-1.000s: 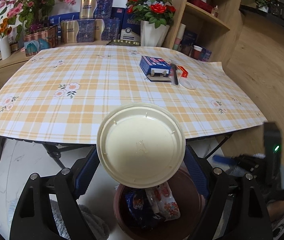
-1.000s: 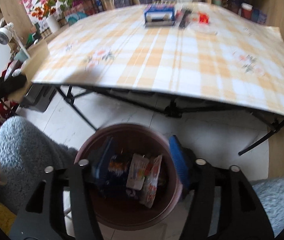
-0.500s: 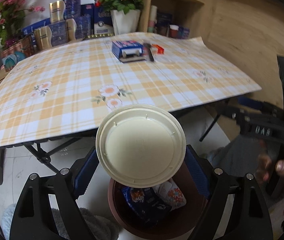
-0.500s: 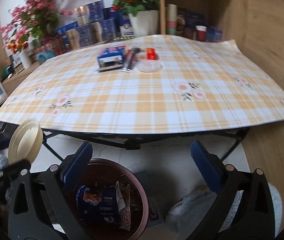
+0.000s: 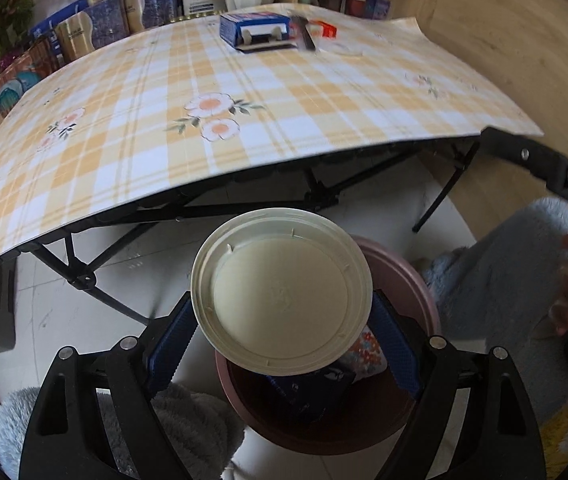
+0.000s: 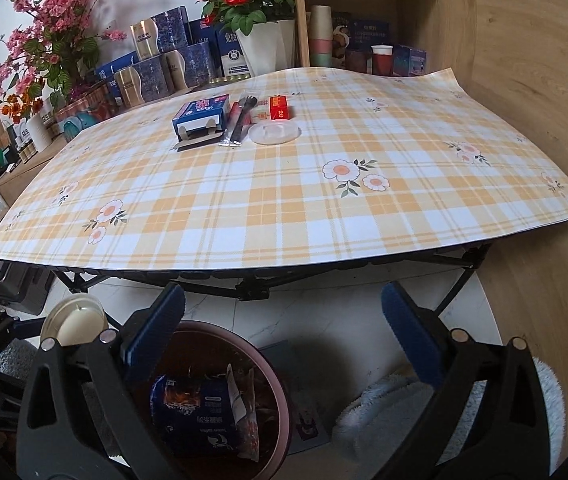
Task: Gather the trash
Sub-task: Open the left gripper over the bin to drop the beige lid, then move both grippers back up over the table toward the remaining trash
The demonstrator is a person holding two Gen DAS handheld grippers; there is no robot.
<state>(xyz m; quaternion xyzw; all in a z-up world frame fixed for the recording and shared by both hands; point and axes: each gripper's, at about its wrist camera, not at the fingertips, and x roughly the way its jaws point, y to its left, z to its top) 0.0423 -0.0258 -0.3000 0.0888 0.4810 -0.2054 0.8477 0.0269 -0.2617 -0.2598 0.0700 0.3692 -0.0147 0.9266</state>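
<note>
Lowered since a second ago, the left gripper (image 5: 281,344) clamps the cream lid (image 5: 281,290) directly over the trash bin (image 5: 412,280), while the right gripper (image 6: 281,320) gapes empty.

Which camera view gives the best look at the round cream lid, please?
The left wrist view: the cream lid fills the centre, face-on, clamped between the left hand-held gripper above the brown bin. The right wrist view shows it only small and tilted at the left edge, partly cut off by a finger.
</note>
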